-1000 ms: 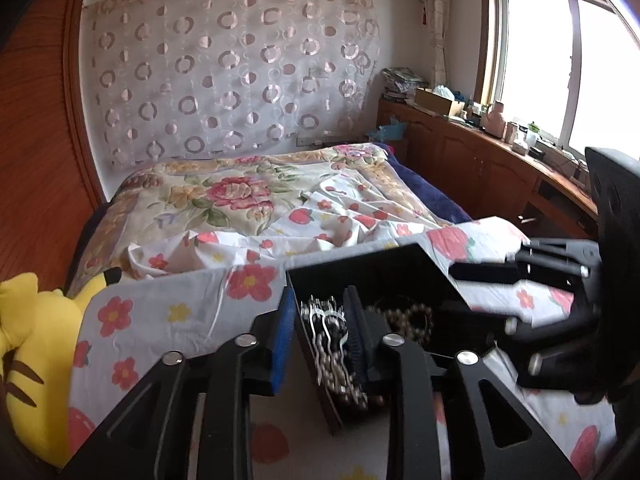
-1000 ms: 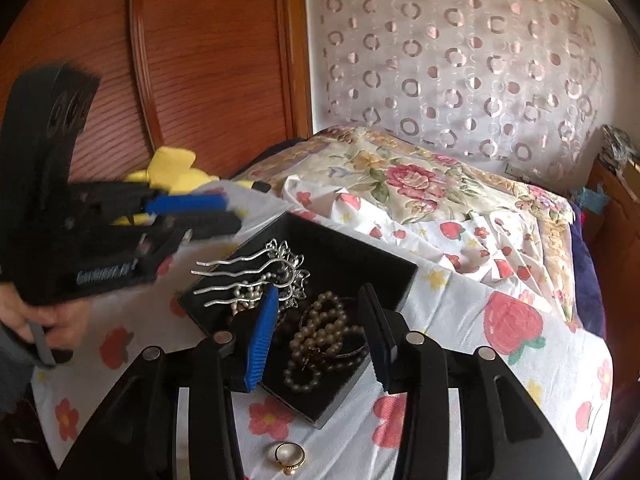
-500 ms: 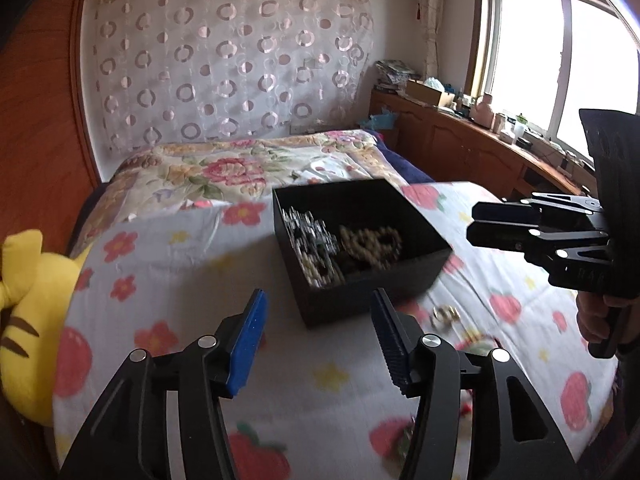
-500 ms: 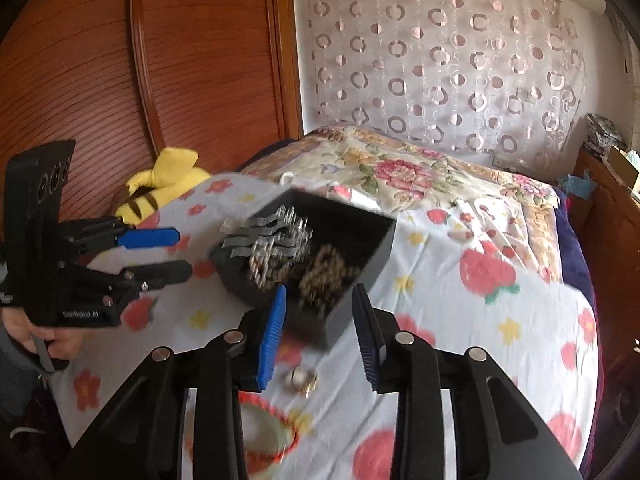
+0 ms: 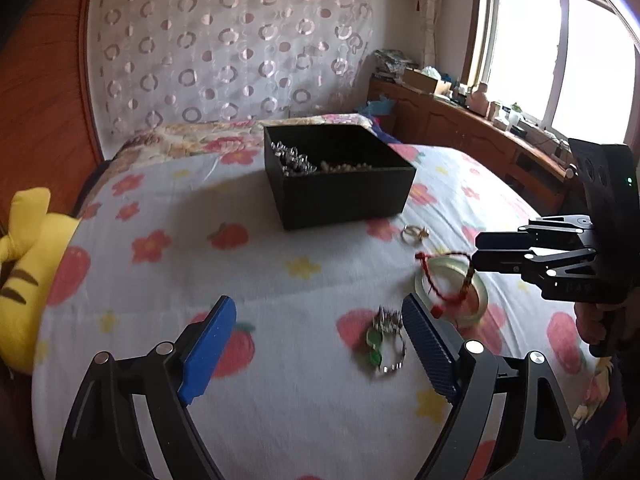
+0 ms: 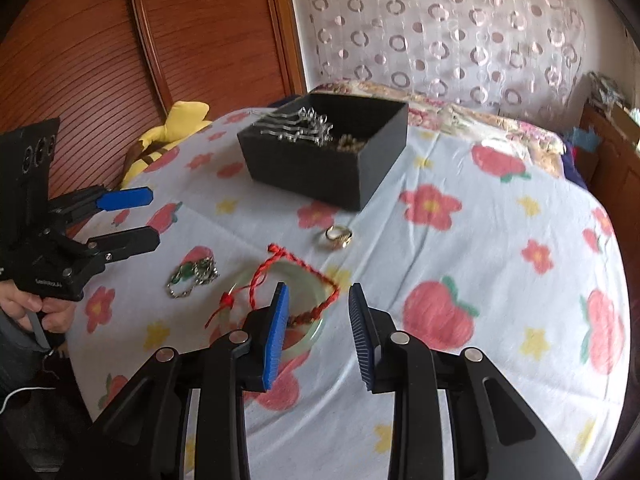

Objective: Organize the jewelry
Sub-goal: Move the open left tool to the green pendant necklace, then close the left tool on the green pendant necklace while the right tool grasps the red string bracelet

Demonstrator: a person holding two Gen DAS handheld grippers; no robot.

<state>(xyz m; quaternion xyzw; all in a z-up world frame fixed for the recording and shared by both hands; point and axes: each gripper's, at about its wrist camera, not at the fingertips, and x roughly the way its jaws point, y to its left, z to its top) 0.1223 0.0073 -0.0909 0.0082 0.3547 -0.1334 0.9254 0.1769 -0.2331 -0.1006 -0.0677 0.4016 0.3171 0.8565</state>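
On the bedspread (image 6: 500,240) — left tongs (image 5: 316,344) apart | right tongs (image 6: 318,320) apart, empty | ring (image 6: 339,237) sharper from right wrist

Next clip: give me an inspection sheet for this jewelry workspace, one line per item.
Surface: floral bedsheet over a bed.
Job's things: black box holding a silver hair comb and pearl beads; on the sheet, gold ring, red cord bracelet lying across a pale jade bangle, green-stone chain bracelet.
Clutter: yellow plush toy at the sheet's edge.
Grippers: left hand-held gripper open, empty; right hand-held gripper open, empty, above the bangle.
Cables: nothing seen.
Surroundings: patterned curtain, window, wooden cabinets.
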